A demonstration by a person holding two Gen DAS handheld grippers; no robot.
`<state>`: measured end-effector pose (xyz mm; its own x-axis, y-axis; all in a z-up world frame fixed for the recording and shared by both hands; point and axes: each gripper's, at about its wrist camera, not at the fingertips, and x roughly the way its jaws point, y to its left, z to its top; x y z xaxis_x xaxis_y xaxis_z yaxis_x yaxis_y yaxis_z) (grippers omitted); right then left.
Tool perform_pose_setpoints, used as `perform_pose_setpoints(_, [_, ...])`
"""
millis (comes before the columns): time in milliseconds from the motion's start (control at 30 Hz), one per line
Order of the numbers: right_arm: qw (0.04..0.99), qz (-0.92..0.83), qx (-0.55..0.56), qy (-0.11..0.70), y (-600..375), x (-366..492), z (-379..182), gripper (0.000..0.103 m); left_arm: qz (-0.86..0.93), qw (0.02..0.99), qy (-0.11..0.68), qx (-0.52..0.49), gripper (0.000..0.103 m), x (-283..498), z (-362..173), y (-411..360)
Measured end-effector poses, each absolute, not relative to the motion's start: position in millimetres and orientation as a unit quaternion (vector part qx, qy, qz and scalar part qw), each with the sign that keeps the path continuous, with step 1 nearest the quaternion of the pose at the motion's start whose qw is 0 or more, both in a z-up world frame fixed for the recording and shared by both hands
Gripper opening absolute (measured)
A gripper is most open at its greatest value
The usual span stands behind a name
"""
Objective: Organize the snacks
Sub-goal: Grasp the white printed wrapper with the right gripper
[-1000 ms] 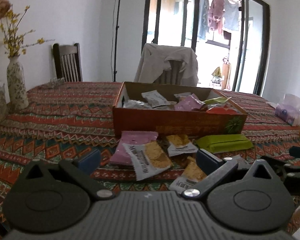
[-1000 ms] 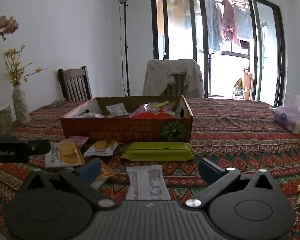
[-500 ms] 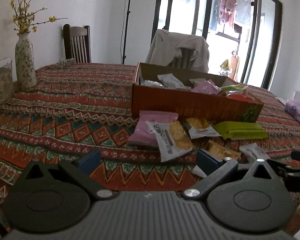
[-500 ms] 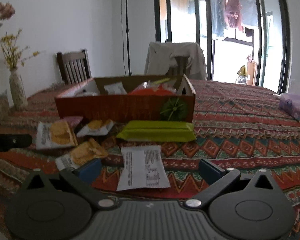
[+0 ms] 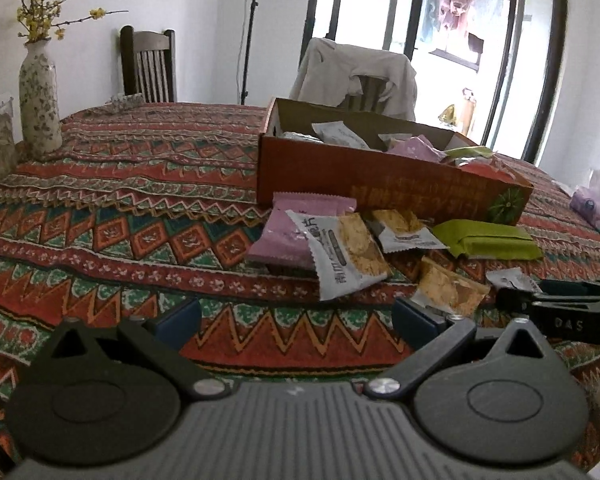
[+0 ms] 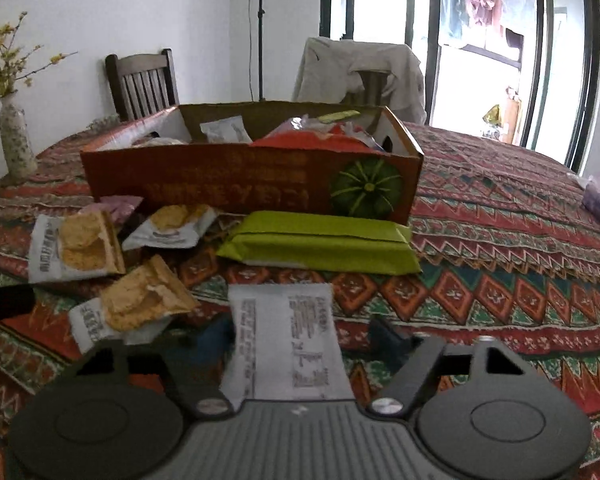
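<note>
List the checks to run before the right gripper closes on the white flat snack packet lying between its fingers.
1. Right gripper straddles the white flat snack packet, jaws apart: ok.
2. Packet lies flat on the patterned tablecloth with nothing on top: ok.
3. Neighbouring clear-fronted cracker packet is clear of the right gripper's fingers: cannot tell, blurred.
4. Left gripper is open, empty and away from the packet: ok.
5. Orange cardboard box has free room: cannot tell.
</note>
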<state>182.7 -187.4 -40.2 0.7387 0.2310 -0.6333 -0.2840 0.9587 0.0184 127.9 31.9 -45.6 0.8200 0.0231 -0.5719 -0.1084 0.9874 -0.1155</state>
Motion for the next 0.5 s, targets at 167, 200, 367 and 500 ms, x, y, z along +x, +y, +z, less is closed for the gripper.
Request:
perform_pose_setpoints(167, [0.935, 0.146, -0.032, 0.321, -188.9, 177.4, -39.1, 0.042, 0.023, 0.954, 0.293, -0.064, 0.103, 127.3, -43.4, 24.4])
perform_pose_setpoints(200, [0.936, 0.147, -0.028, 0.318, -190.5, 175.6, -38.3, 0.040, 0.021, 0.954, 0.294, -0.061, 0.103, 128.2, -43.2, 21.9])
perform_pose_setpoints(367, [0.949, 0.140, -0.010, 0.284, -202.9, 163.8, -28.9, 0.040, 0.002, 0.953, 0.299, -0.052, 0.103, 133.7, -42.0, 6.8])
perform_pose_setpoints(500, [0.955, 0.137, -0.004, 0.264, -213.2, 158.0, -21.7, 0.040, -0.019, 0.953, 0.300, -0.037, 0.103, 140.0, -39.8, -11.7])
